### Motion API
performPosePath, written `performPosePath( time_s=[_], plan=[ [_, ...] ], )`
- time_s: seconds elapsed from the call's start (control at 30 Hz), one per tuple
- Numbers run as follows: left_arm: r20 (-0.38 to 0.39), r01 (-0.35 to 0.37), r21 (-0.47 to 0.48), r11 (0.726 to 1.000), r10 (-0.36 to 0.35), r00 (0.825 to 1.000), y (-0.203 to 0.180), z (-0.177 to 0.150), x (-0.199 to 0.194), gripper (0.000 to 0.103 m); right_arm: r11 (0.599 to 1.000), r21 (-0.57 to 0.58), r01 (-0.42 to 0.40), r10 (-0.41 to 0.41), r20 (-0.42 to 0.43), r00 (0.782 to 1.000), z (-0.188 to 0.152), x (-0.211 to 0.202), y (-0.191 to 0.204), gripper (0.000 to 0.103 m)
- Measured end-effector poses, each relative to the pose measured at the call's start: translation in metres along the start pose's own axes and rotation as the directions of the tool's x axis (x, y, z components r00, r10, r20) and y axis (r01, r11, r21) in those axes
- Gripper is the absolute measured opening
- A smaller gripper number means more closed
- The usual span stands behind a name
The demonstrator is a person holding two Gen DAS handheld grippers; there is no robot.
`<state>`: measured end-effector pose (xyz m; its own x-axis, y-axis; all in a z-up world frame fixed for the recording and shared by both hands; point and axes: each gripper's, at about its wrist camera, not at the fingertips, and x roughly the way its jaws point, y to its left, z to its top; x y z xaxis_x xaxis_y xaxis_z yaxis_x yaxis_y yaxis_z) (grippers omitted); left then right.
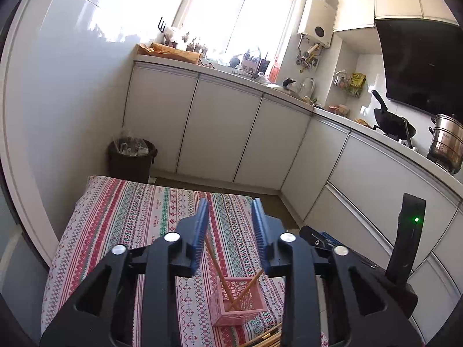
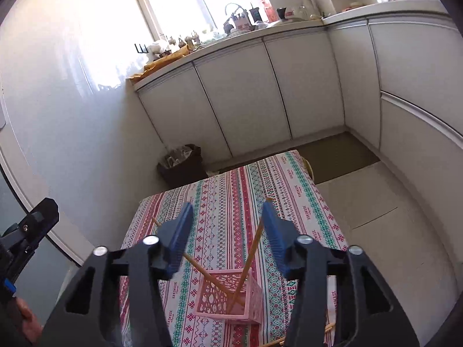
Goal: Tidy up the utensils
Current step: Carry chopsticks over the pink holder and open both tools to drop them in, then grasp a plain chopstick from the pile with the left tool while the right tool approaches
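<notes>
A pink lattice basket (image 1: 246,303) (image 2: 222,297) stands on the striped tablecloth (image 1: 130,225) (image 2: 231,190). Two wooden chopsticks stand crossed inside it. In the left wrist view the longer chopstick (image 1: 215,263) rises between the blue pads of my left gripper (image 1: 230,205), close to the left pad; the jaws are apart and not pressing on it. In the right wrist view one chopstick (image 2: 251,254) leans up beside the right pad of my right gripper (image 2: 228,206), and the other chopstick (image 2: 199,269) slants left behind the left finger. The right jaws stand wide open.
More loose chopsticks (image 1: 269,338) lie on the cloth just in front of the basket. A dark waste bin (image 1: 131,159) (image 2: 181,164) stands past the table's far edge. White cabinets (image 1: 225,127) line the back and right. A hand (image 2: 26,321) shows at the lower left.
</notes>
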<state>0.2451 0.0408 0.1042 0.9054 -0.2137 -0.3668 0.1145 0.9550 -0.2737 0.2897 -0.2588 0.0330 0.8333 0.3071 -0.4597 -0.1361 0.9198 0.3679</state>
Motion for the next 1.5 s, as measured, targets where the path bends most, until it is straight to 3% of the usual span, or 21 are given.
performPosePath(
  time_s=[0.03, 0.1, 0.2, 0.33, 0.57, 0.7, 0.83, 0.9, 0.93, 1.07, 1.2, 1.33, 1.4, 1.5],
  plan=[
    [-0.002, -0.001, -0.004, 1.0, 0.001, 1.0, 0.001, -0.001, -0.001, 0.047, 1.0, 0.017, 0.013, -0.013, 0.011, 1.0, 0.0, -0.006, -0.004, 0.07],
    [-0.005, 0.004, -0.018, 1.0, -0.004, 1.0, 0.002, -0.004, -0.004, 0.08, 0.998, 0.05, 0.035, -0.036, 0.015, 0.999, -0.002, -0.014, -0.013, 0.08],
    [-0.012, 0.019, -0.028, 0.999, -0.019, 1.0, 0.002, -0.007, -0.011, 0.096, 0.993, 0.087, 0.074, -0.07, -0.047, 0.996, -0.013, -0.026, -0.033, 0.088],
    [-0.096, 0.063, 0.041, 0.997, -0.059, 0.994, -0.01, -0.018, -0.009, 0.096, 0.983, 0.11, 0.144, -0.126, -0.16, 0.979, -0.041, -0.041, -0.063, 0.092],
    [-0.258, 0.149, 0.228, 0.962, -0.088, 0.962, -0.044, -0.057, 0.0, 0.096, 0.965, 0.1, 0.241, -0.193, -0.349, 0.917, -0.1, -0.063, -0.103, 0.092],
    [-0.364, 0.25, 0.356, 0.9, -0.112, 0.925, -0.067, -0.088, 0.007, 0.096, 0.968, 0.045, 0.245, -0.204, -0.425, 0.882, -0.131, -0.073, -0.114, 0.092],
    [-0.451, 0.338, 0.464, 0.819, -0.11, 0.886, -0.084, -0.121, 0.016, 0.096, 0.964, 0.032, 0.265, -0.226, -0.432, 0.873, -0.146, -0.09, -0.122, 0.092],
    [-0.521, 0.401, 0.512, 0.76, -0.096, 0.848, -0.093, -0.139, 0.026, 0.089, 0.95, 0.052, 0.307, -0.255, -0.434, 0.864, -0.151, -0.099, -0.132, 0.092],
    [-0.568, 0.443, 0.526, 0.726, -0.088, 0.818, -0.098, -0.15, 0.031, 0.084, 0.944, 0.075, 0.322, -0.257, -0.444, 0.859, -0.155, -0.102, -0.14, 0.092],
    [-0.737, 0.593, 0.528, 0.608, -0.018, 0.675, -0.117, -0.194, 0.063, 0.061, 0.934, 0.142, 0.329, -0.224, -0.486, 0.845, -0.162, -0.104, -0.156, 0.092],
    [-0.826, 0.693, 0.519, 0.5, 0.088, 0.556, -0.129, -0.232, 0.092, 0.055, 0.94, 0.155, 0.305, -0.198, -0.481, 0.854, -0.162, -0.105, -0.156, 0.092],
    [-0.893, 0.77, 0.433, 0.469, 0.107, 0.437, -0.131, -0.249, 0.11, 0.042, 0.943, 0.179, 0.281, -0.156, -0.507, 0.848, -0.164, -0.099, -0.158, 0.092],
    [-0.905, 0.781, 0.416, 0.466, 0.125, 0.407, -0.129, -0.253, 0.118, 0.037, 0.942, 0.199, 0.272, -0.137, -0.511, 0.849, -0.164, -0.098, -0.161, 0.092],
    [-0.906, 0.776, 0.416, 0.473, 0.145, 0.397, -0.127, -0.257, 0.13, 0.033, 0.939, 0.229, 0.258, -0.108, -0.517, 0.849, -0.163, -0.095, -0.165, 0.092]
  ],
)
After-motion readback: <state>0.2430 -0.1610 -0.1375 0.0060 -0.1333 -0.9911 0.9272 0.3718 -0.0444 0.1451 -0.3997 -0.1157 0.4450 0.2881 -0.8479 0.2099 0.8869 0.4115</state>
